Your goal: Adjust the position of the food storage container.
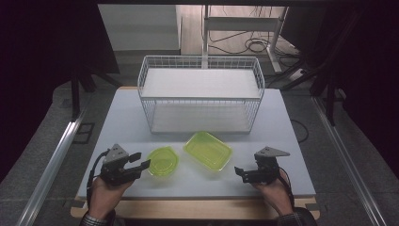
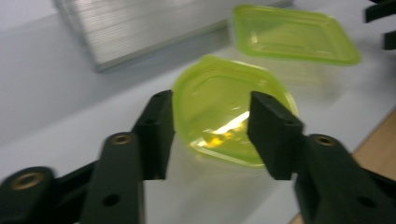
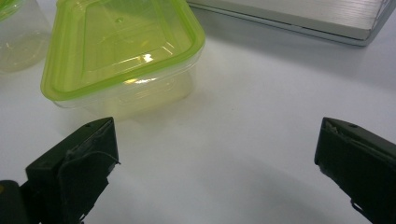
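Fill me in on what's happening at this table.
A person holds a gripper in each hand over a white table. The left gripper, jaws open, points at a small round container with a green lid. The right gripper, also open, holds nothing beside a larger rectangular container. A white wire basket stands behind them.

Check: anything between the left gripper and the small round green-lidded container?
Nothing visible. The left gripper is open and points at the small round container with bare table between them; the rectangular container sits off to the side.
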The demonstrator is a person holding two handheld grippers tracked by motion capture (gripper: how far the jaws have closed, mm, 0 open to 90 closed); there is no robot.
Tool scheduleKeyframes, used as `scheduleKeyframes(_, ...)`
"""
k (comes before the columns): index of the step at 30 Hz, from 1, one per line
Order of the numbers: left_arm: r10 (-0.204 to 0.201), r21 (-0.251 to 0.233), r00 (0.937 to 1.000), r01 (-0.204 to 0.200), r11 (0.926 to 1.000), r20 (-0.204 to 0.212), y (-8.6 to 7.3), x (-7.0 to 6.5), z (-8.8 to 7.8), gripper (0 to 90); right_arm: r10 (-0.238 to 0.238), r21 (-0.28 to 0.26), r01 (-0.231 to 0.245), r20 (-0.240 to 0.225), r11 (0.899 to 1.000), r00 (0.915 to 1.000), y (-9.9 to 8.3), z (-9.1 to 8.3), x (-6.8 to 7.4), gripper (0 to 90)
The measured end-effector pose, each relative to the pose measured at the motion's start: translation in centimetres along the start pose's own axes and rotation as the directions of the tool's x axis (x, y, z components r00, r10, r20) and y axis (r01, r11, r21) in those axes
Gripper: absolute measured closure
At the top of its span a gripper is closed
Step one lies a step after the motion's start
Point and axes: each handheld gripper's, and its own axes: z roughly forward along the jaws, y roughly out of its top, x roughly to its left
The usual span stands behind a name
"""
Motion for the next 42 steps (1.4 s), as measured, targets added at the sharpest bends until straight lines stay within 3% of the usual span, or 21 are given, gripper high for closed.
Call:
scheduleKeyframes(5,0.026,0.029,0.999,-0.027,0.9992,0.038,0.9,-1.5,1.2,70.2,-0.004,0.006,0.004,0.006,1.0,1.0,0.1,0.0,0.1,0.0)
scheduleKeyframes(7,0.034,0.044,0.998,-0.036,0.9984,0.053,1.3,-2.1,1.8,81.3,-0.009,0.008,0.009,0.011,1.0,0.9999,0.1,0.0,0.2,0.0)
scheduleKeyframes(8,0.039,0.052,0.997,-0.043,0.9978,0.067,1.5,-2.4,2.2,81.3,-0.011,0.009,0.011,0.011,1.0,0.9999,0.1,0.0,0.2,0.1)
scheduleKeyframes(10,0.06,0.064,0.9933,-0.067,0.9957,0.099,2.2,-3.1,2.9,90.0,-0.013,0.01,0.013,0.012,1.0,0.9999,0.1,0.1,0.2,0.4)
scheduleKeyframes(12,0.069,0.068,0.9912,-0.077,0.9947,0.113,2.5,-3.4,3.2,90.0,-0.012,0.013,0.012,0.013,1.0,0.9998,0.1,0.1,0.3,0.5)
scheduleKeyframes(15,0.106,0.09,0.983,-0.12,0.9887,0.15,3.5,-4.7,4.6,90.0,-0.014,0.02,0.014,0.016,1.0,0.9998,0.1,0.1,0.2,1.2)
scheduleKeyframes(18,0.111,0.117,0.9813,-0.13,0.9846,0.157,3.8,-5.1,5.8,90.0,-0.014,0.023,0.013,0.019,1.0,0.9997,0.0,0.2,0.2,1.6)
scheduleKeyframes(30,0.101,0.185,0.9879,-0.122,0.975,0.118,3.6,-5.6,8.4,90.0,-0.013,0.043,0.013,0.019,0.999,0.9997,-0.1,0.3,0.1,2.4)
scheduleKeyframes(33,0.09,0.183,0.9901,-0.109,0.9771,0.108,3.3,-5.3,8.4,90.0,-0.014,0.043,0.014,0.017,0.999,0.9997,-0.1,0.3,0.1,2.7)
scheduleKeyframes(34,0.106,0.188,0.9918,-0.118,0.9752,0.071,3.3,-5.1,8.1,90.0,-0.015,0.044,0.014,0.018,0.999,0.9997,-0.1,0.3,0.1,2.8)
scheduleKeyframes(35,0.103,0.187,0.9928,-0.112,0.976,0.061,3.2,-4.8,8.0,90.0,-0.014,0.046,0.013,0.018,0.999,0.9997,-0.1,0.3,0.1,2.9)
scheduleKeyframes(42,0.053,0.168,0.9977,-0.06,0.9839,0.042,2.6,-3.4,7.2,90.0,-0.019,0.071,0.018,0.025,0.997,0.9995,-0.2,0.5,0.0,3.8)
